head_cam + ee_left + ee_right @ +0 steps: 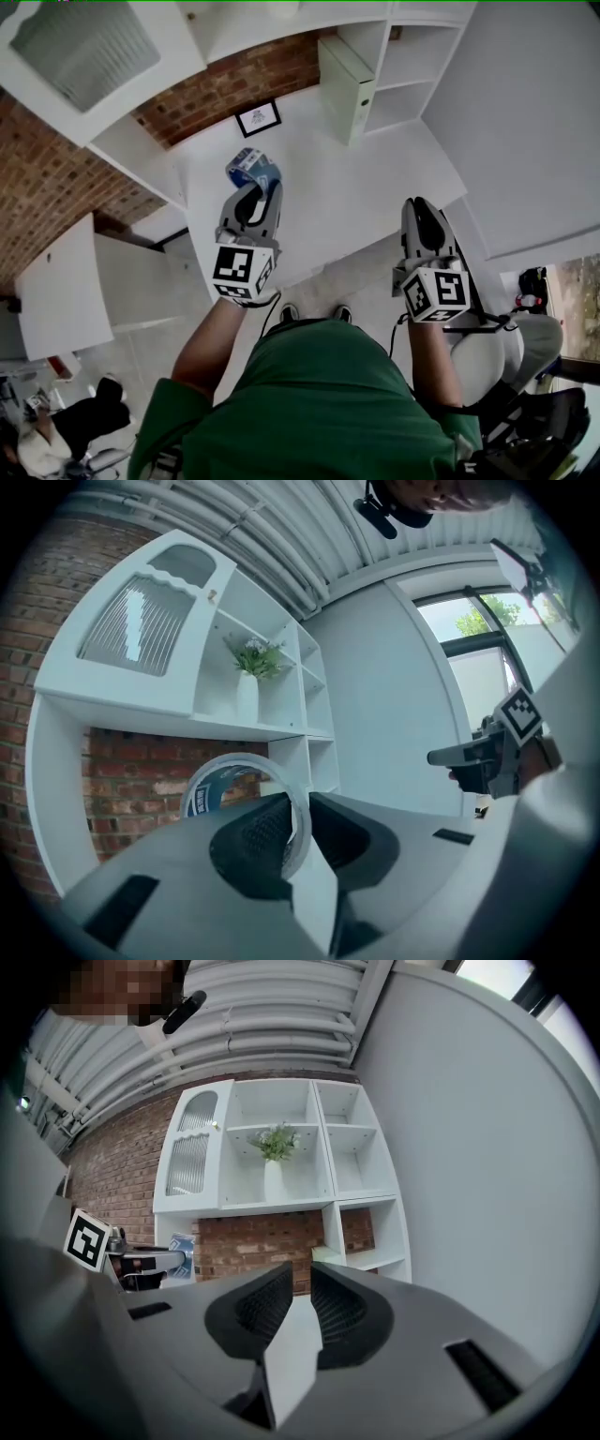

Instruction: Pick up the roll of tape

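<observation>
The left gripper (255,192) pinches one wall of the clear, blue-cored roll of tape (251,170), with one jaw inside the ring and one outside. It holds the roll in the air over the left side of the white counter (328,187). The bite looks thin, so the lift calls for firm, even pressure and a level wrist, or the ring may swing or slip out. The right gripper (419,208) hangs well apart, its jaws narrowly parted with nothing between them; it is best kept clear of the roll.

White shelving (300,1110) stands against a brick wall (122,1166) beside a window (469,621)
</observation>
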Demonstrator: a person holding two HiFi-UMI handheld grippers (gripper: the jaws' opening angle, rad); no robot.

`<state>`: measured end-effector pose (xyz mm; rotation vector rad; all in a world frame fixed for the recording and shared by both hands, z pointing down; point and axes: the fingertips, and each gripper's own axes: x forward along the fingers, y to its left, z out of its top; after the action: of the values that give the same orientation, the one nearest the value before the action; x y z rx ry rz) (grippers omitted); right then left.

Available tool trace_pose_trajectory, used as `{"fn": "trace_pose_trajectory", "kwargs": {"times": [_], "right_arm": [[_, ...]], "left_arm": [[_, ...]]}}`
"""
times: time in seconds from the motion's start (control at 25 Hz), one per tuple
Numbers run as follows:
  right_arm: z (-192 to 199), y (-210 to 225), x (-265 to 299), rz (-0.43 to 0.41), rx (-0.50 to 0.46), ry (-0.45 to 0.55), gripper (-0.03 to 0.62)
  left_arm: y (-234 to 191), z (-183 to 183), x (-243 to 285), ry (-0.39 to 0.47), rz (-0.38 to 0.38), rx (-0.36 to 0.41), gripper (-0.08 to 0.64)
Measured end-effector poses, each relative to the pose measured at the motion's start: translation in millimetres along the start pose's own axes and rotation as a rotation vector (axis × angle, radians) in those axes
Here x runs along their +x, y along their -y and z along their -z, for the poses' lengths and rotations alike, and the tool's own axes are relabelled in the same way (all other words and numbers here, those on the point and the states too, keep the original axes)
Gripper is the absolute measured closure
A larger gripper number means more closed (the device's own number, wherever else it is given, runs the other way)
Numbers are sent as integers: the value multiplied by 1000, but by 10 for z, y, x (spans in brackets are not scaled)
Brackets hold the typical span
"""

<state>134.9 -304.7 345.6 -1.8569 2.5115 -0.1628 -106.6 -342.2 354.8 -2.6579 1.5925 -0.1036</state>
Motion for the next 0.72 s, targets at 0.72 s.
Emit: {"fn": "trace_pose_trajectory", "kwargs": {"times": [0.72], "right_arm": [[31, -103, 1, -8, -32, -6, 515]], "left_arm": [[95, 170, -83, -39, 19, 74, 491]]}}
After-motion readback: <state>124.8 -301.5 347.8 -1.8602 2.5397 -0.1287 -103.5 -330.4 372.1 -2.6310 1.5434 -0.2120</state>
